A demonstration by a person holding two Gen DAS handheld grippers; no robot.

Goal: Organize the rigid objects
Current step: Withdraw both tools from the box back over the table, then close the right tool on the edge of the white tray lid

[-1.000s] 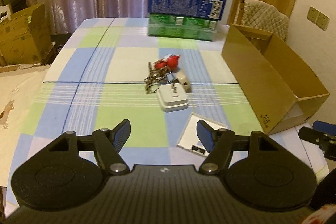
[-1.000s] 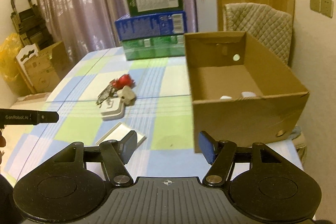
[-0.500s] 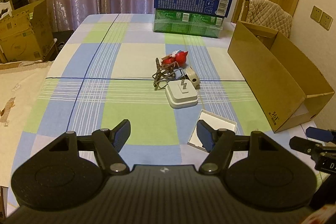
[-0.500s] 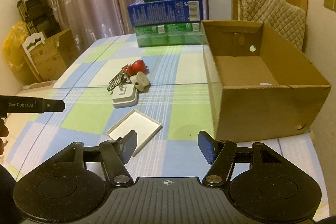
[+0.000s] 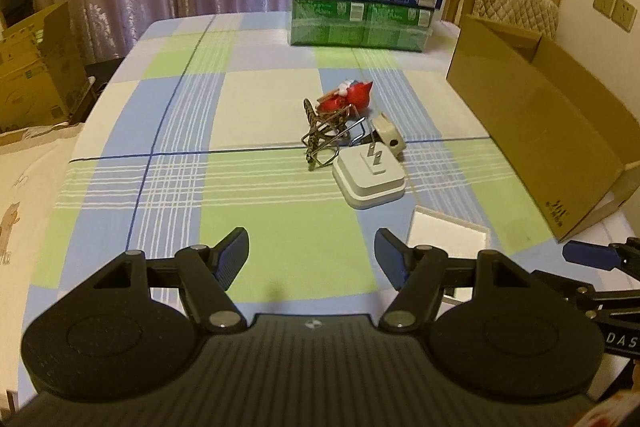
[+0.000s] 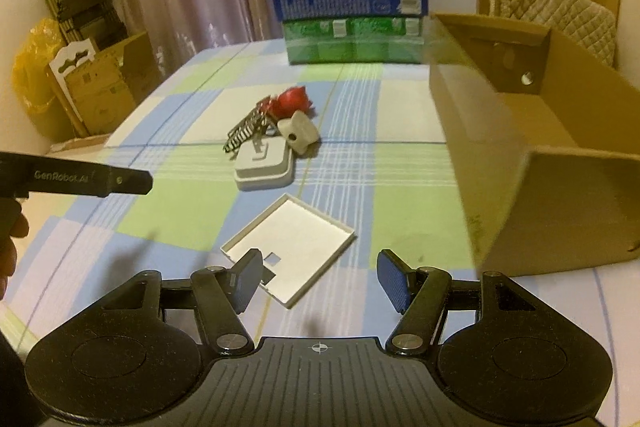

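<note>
The right gripper (image 6: 318,277) is seen with its blue-padded jaws spread and nothing between them, held low over the near edge of the counter (image 6: 168,211), which is covered with a blue, green and white checked cloth. Just beyond its left finger a shallow white square tray-like lid (image 6: 294,247) lies flat, its near corner partly hidden behind that finger. The left gripper (image 5: 312,259) is likewise spread and empty, poised over a green patch of the cloth.

Farther out, near the middle of the counter, the remaining rigid things are clustered: a white square plug adapter (image 6: 264,163) with its prongs up, a small off-white plug (image 6: 300,131) touching it, a tangle of wire clips (image 6: 246,131), and a red toy-like piece (image 6: 290,99) behind them. An open brown cardboard box (image 6: 540,183) stands at the right of the counter; its inside looks mostly bare from here.

The step in hand is judged to be an approach for a pick-up, no thing yet being gripped. The next move probably calls for the right gripper to be lowered onto one edge of the flat lid, whose thin rim leaves little to pinch, so that it can then be carried into the box.
</note>
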